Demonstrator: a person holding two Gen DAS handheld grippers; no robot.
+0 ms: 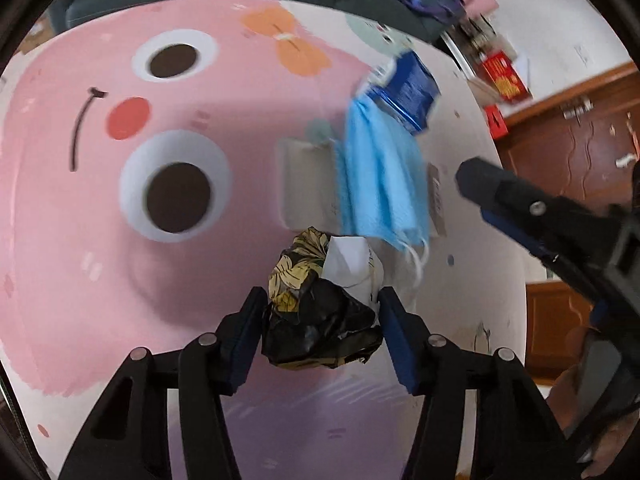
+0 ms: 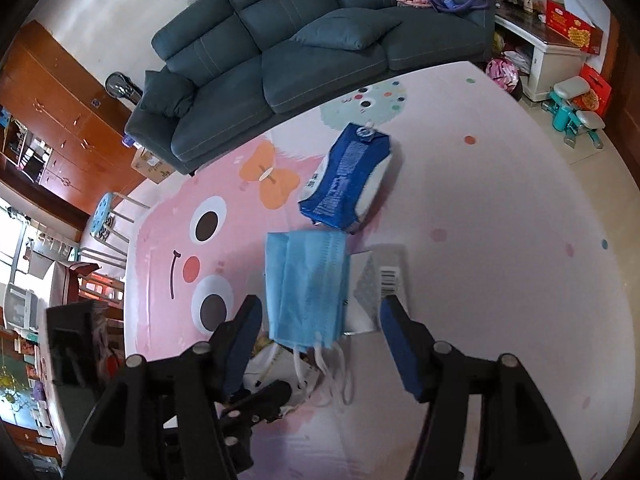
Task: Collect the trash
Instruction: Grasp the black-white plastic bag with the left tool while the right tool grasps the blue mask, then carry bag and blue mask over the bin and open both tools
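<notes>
A crumpled black, gold and white wrapper (image 1: 320, 300) lies on the pink cartoon mat (image 1: 100, 280). My left gripper (image 1: 322, 312) is open, its pads on either side of the wrapper. A blue face mask (image 1: 380, 184) lies beyond it, on a flat white packet (image 1: 304, 184), with a blue tissue pack (image 1: 404, 88) farther off. My right gripper (image 2: 320, 320) is open, above the near end of the mask (image 2: 306, 288). The packet (image 2: 380, 284) and tissue pack (image 2: 344, 176) also show in the right wrist view. The right gripper's finger (image 1: 520, 208) shows at the right of the left wrist view.
A dark teal sofa (image 2: 300, 48) stands at the mat's far edge. A wooden cabinet (image 2: 60, 120) is at the left, a blue stool (image 2: 106, 216) beside it. A white table with red boxes (image 2: 560, 48) is at the far right.
</notes>
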